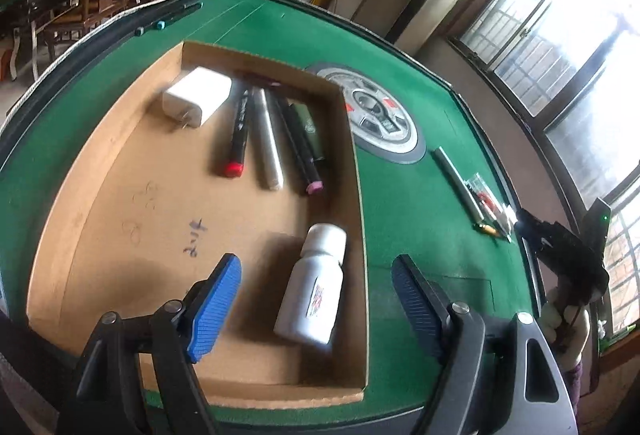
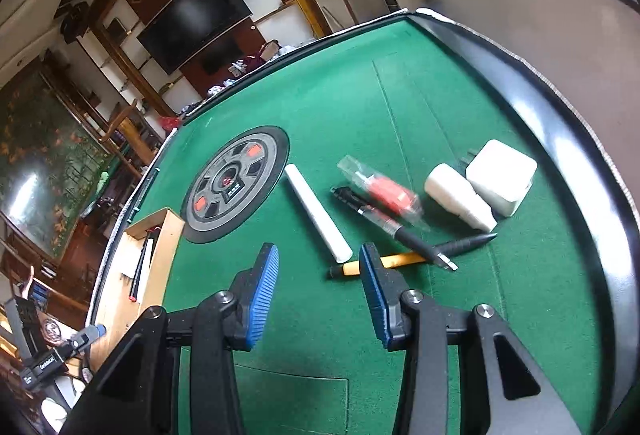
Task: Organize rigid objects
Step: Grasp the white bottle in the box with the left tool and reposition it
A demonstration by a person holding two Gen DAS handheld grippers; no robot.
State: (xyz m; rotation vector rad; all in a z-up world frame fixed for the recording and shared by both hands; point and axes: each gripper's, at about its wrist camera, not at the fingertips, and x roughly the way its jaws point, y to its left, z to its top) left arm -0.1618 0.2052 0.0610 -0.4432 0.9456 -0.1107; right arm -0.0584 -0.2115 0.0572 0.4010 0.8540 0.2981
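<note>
A shallow cardboard box (image 1: 96,171) lies on the green table. In it are a white charger (image 1: 198,95), several markers (image 1: 240,133) and a white bottle (image 1: 316,287) lying on its side. My left gripper (image 1: 316,305) is open above the box's near right corner, with the bottle lying loose between its fingers. My right gripper (image 2: 318,293) is open and empty above the felt. Ahead of it lie a white tube (image 2: 316,213), a yellow pen (image 2: 400,261), a black pen (image 2: 394,227), a red item in a clear wrapper (image 2: 386,193), a white bottle (image 2: 460,201) and a white charger (image 2: 502,177).
A round grey control hub (image 2: 236,181) sits in the table's centre. The table has a raised black rim (image 2: 568,139). The box shows at the left in the right wrist view (image 2: 156,255). Chairs and shelves stand beyond the table.
</note>
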